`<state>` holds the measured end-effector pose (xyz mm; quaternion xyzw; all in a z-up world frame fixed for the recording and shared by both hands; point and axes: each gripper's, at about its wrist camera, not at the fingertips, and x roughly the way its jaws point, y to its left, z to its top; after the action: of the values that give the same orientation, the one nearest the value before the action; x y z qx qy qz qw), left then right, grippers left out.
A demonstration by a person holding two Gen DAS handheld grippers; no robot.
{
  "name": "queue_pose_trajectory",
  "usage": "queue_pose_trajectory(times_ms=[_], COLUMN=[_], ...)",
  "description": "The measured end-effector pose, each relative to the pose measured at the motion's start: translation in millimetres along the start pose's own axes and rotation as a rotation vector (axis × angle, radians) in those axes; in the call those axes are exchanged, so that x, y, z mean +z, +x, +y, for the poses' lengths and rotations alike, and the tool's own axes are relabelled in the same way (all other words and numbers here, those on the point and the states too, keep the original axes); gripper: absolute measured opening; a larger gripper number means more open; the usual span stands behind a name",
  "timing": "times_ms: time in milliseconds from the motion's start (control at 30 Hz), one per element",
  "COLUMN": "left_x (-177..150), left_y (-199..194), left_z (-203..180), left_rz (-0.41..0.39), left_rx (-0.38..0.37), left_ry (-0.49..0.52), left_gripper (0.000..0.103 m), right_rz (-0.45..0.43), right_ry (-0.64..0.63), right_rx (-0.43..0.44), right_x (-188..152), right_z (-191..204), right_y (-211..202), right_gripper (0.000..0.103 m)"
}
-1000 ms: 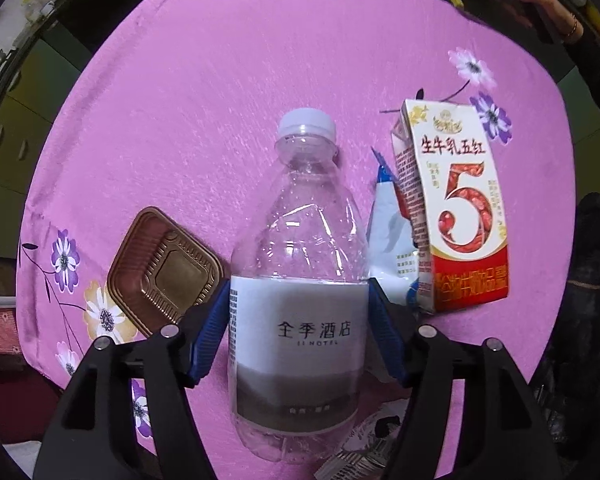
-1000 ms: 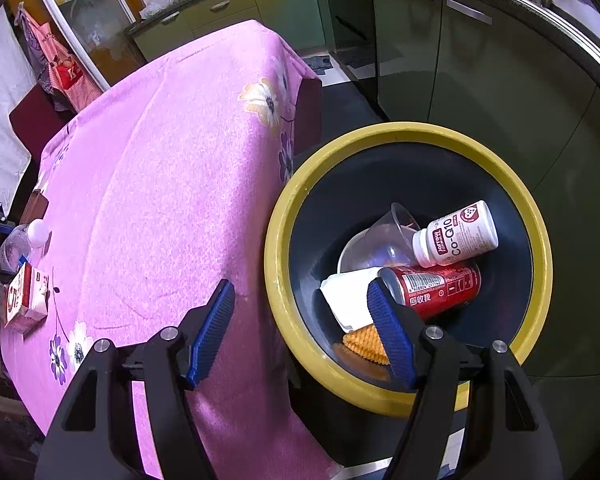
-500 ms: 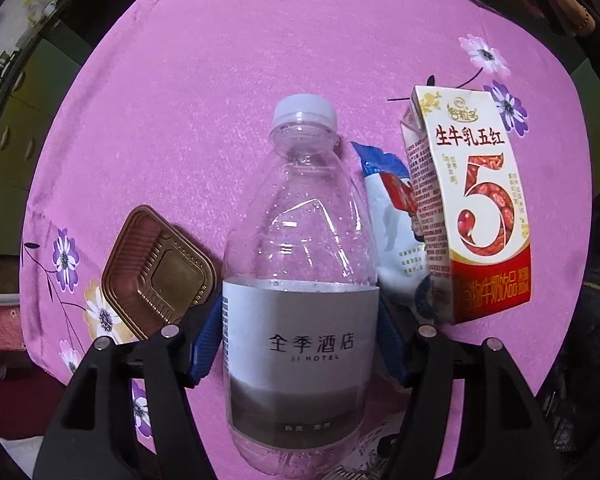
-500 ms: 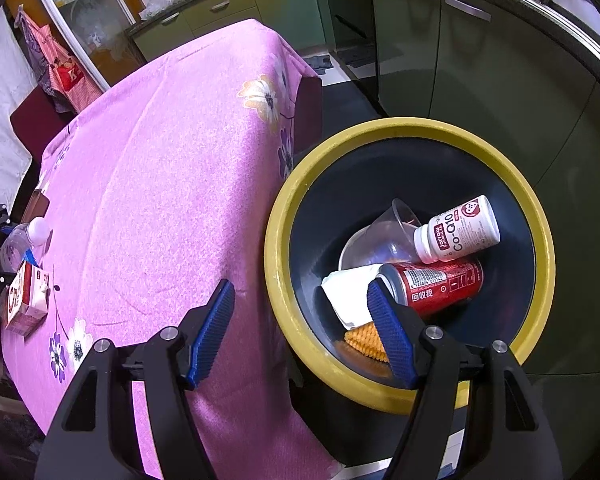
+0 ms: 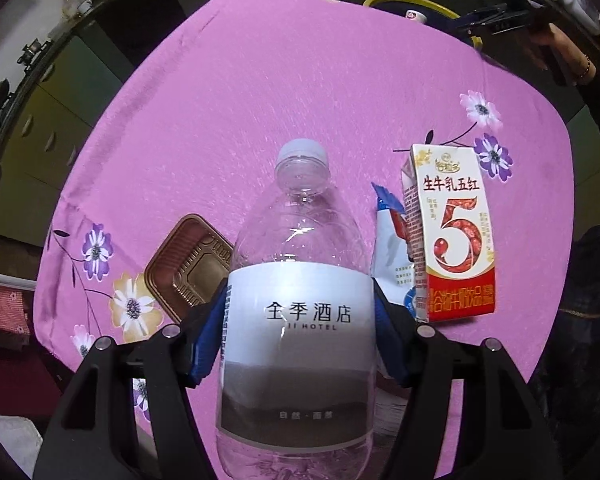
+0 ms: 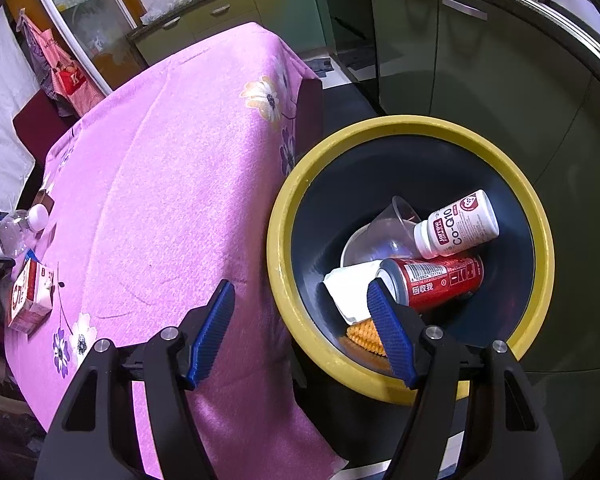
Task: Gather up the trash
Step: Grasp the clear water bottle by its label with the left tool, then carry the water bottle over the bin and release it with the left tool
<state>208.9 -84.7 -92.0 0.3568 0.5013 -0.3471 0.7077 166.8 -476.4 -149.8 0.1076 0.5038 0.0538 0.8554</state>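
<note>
On the pink flowered tablecloth (image 5: 260, 100), at the left of the left wrist view, lay a brown plastic tray (image 5: 188, 266). Next to it, the left gripper (image 5: 300, 334) was clamped on the white label of a clear plastic water bottle (image 5: 300, 280), one blue pad pressing each side. A blue-and-white wrapper (image 5: 390, 256) sat just right of the bottle, touching a red-and-white milk carton (image 5: 452, 236). From the right wrist view, the right gripper (image 6: 300, 328) hung with its jaws apart and nothing between them, over the table edge and the yellow-rimmed bin (image 6: 540, 216), which held a clear cup (image 6: 380, 236), a red can (image 6: 436, 280), a white supplement bottle (image 6: 460, 224) and white paper (image 6: 348, 284).
</note>
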Motion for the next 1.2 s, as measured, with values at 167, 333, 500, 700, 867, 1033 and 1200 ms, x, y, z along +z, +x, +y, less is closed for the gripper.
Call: queue_pose_trajectory(times_ms=[167,333,500,700,867,1033,1200], left_x=[5.5,31.0,77.6,161.2,242.8,310.2,357.7], left_y=[-20.7,-47.5,-66.6,-72.5,-44.1,5.6,54.5], left_z=[-6.9,-18.0,-42.7,-77.7,-114.9,-146.5,-174.3], left_rz=[-0.042,-0.097,-0.15,-0.21,-0.211,-0.177,-0.137], left_rx=[0.018,0.018,-0.019,-0.111,-0.159,-0.195,-0.18], left_ry=[-0.005,0.009,0.052,0.138,0.202,0.23,0.255], left_gripper=[0.062,0.062,0.062,0.063,0.063,0.063,0.063], right_rz=[-0.018,-0.089,-0.198,-0.335,-0.383,-0.411,-0.429], right_ry=[0.002,0.012,0.032,0.076,0.109,0.141,0.184], right_rx=[0.01,0.028,0.051,0.034,0.0,-0.026,-0.028], right_x=[-0.8,-0.1,-1.8,-19.4,-42.4,-69.4,-90.5], right_z=[-1.0,-0.2,-3.1,-14.8,-28.0,-42.3,-59.3], right_y=[-8.5,-38.3,-85.8,-148.1,-181.1,-200.3,-211.0], right_gripper=[0.068,0.068,0.068,0.068,0.07,0.07,0.07])
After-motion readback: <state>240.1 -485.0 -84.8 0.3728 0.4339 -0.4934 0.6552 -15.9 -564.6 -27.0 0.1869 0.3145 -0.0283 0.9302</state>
